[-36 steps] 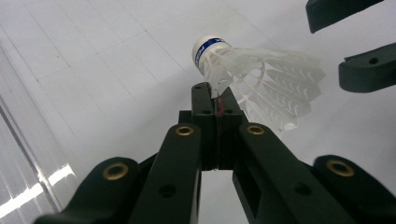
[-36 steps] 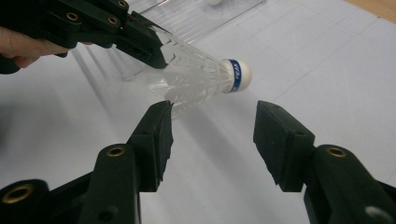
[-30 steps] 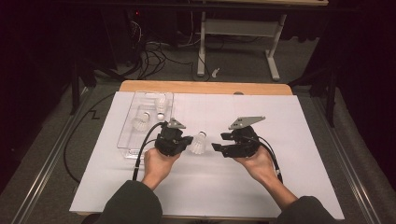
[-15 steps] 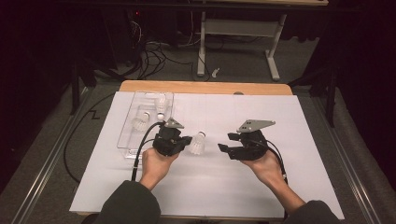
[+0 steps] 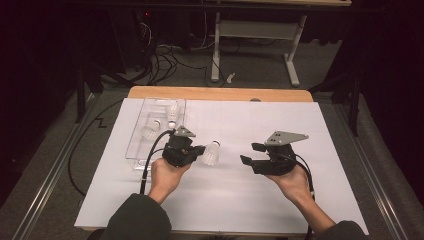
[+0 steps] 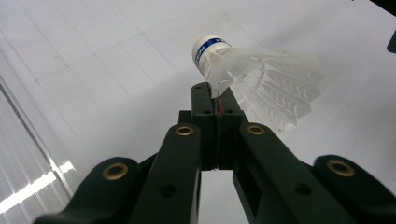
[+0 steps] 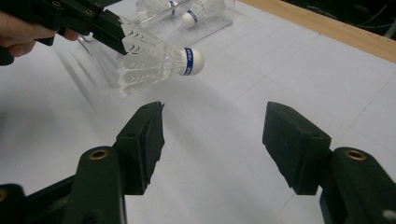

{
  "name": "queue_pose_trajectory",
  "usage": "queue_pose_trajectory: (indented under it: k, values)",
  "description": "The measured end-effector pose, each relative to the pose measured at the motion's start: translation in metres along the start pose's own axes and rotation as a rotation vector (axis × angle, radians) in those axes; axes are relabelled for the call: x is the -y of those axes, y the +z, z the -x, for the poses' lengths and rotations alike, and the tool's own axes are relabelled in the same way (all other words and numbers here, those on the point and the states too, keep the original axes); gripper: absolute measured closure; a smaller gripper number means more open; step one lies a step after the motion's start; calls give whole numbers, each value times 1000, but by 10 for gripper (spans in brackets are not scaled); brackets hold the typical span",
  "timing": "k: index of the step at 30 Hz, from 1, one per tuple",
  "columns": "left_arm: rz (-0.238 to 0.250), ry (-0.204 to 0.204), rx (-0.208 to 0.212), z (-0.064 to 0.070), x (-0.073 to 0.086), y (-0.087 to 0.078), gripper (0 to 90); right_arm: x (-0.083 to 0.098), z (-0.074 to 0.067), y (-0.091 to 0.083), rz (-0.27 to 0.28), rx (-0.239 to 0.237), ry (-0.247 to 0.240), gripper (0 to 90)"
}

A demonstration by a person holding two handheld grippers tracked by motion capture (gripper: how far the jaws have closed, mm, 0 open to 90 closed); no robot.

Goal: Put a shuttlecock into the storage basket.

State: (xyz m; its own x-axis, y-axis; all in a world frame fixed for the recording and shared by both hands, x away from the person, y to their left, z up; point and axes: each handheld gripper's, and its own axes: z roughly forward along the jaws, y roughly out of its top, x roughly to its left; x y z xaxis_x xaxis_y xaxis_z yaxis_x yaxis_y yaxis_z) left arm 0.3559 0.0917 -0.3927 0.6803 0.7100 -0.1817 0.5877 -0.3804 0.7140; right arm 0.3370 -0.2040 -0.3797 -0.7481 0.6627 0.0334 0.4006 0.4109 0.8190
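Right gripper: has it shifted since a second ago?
Yes. The right gripper drew right, away from the shuttlecock, toward the white mat's right edge, jaws opening, empty.

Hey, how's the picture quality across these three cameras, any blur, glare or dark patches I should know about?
High view: dark surroundings, brightly lit white table sheet. Left gripper view: the white feathered shuttlecock with blue-banded cork is sharp; bright glare streak at lower left. Right gripper view: the clear plastic tray and the near black jaws look soft, and the shuttlecock's shadow smears across the sheet.
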Motion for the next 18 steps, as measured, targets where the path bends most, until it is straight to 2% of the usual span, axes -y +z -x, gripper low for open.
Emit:
queue_pose_trajectory:
  k: [4, 18]
  values:
    - [0, 1, 3, 0, 0, -1, 900, 7, 2, -6, 19, -17, 7, 370]
    - [6, 4, 7, 1, 1, -4, 900, 25, 9, -26, 73, 7, 8, 346]
